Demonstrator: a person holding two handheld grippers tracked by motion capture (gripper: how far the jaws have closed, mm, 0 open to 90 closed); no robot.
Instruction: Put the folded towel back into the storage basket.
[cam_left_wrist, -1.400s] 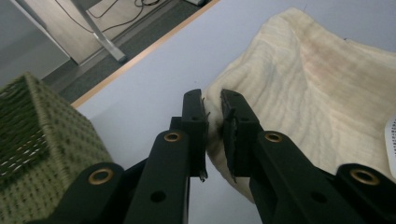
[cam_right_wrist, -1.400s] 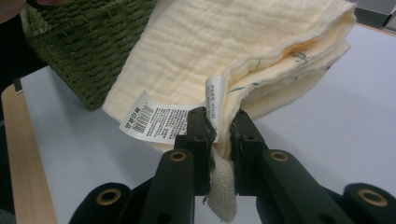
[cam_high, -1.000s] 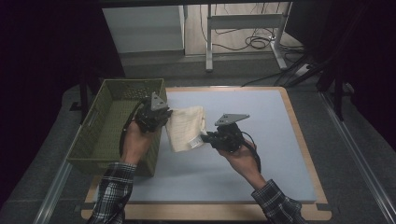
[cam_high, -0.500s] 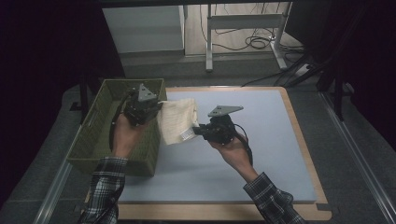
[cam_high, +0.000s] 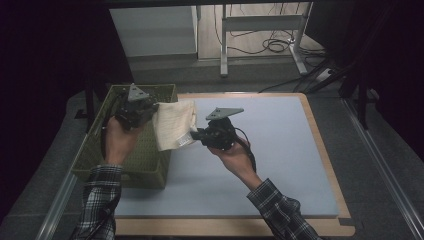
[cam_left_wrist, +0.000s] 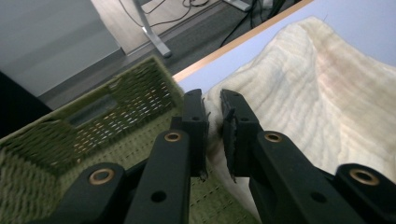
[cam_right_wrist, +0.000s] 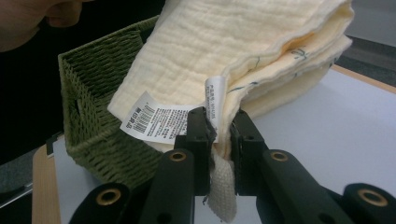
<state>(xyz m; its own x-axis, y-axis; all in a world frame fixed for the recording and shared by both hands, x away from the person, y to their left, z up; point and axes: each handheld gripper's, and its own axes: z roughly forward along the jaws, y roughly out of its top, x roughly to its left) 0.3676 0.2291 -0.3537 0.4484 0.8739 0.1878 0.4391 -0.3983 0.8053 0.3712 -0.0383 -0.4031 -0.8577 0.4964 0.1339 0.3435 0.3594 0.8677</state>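
A folded cream cloth (cam_high: 174, 125) with a white care label (cam_right_wrist: 156, 122) hangs in the air between my two grippers, over the right rim of the green woven basket (cam_high: 120, 165). My left gripper (cam_high: 154, 107) is shut on the cloth's upper left corner (cam_left_wrist: 214, 105), above the basket. At the cloth's lower right edge my right gripper (cam_high: 196, 134) is shut on it (cam_right_wrist: 219, 126), just over the blue mat. The cloth (cam_left_wrist: 299, 112) drapes away to the right in the left gripper view.
The blue mat (cam_high: 280, 155) on the wooden-edged table spreads to the right of the basket. Beyond the table's far edge are a metal desk frame (cam_high: 260, 30) and cables on the floor. Plaid sleeves (cam_high: 280, 210) enter from the bottom.
Both grippers have carried the cloth leftward, from over the mat toward the basket. The left gripper now sits above the basket's inside.
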